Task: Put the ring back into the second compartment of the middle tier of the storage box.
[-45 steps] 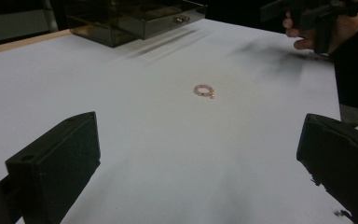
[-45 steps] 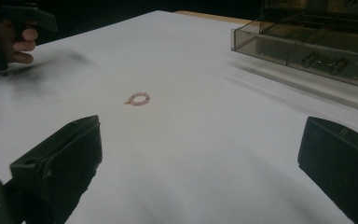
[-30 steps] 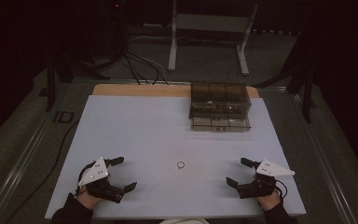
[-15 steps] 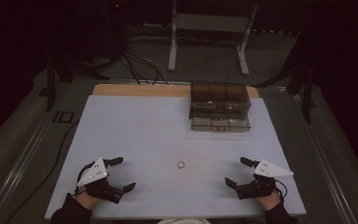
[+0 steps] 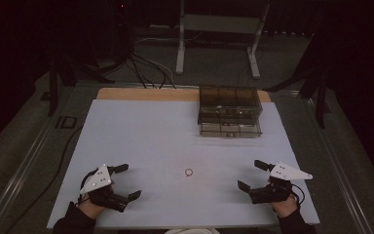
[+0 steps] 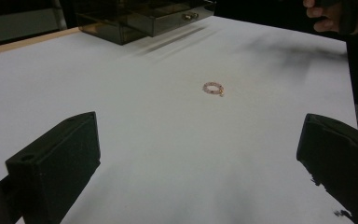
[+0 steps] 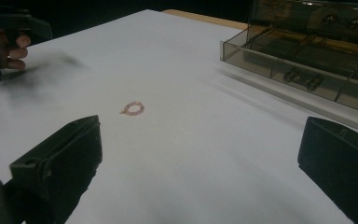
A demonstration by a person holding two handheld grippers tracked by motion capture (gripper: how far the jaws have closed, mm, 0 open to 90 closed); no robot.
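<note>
At the near table (image 5: 141, 136) edge, your left gripper (image 5: 125, 182) and right gripper (image 5: 251, 175) rest with jaws wide, holding nothing. Between them, farther in, the small pink ring (image 5: 189, 172) lies flat. Beyond it sits the smoked-plastic drawer box (image 5: 229, 111).

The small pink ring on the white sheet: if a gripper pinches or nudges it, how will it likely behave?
The pink ring looks beaded, so it may flex rather than stay rigid. It is tiny and thin, so probably very light and apt to skid on the smooth white sheet if nudged. Lying flat, it offers the wide black pads little height, so it may slip out.
</note>
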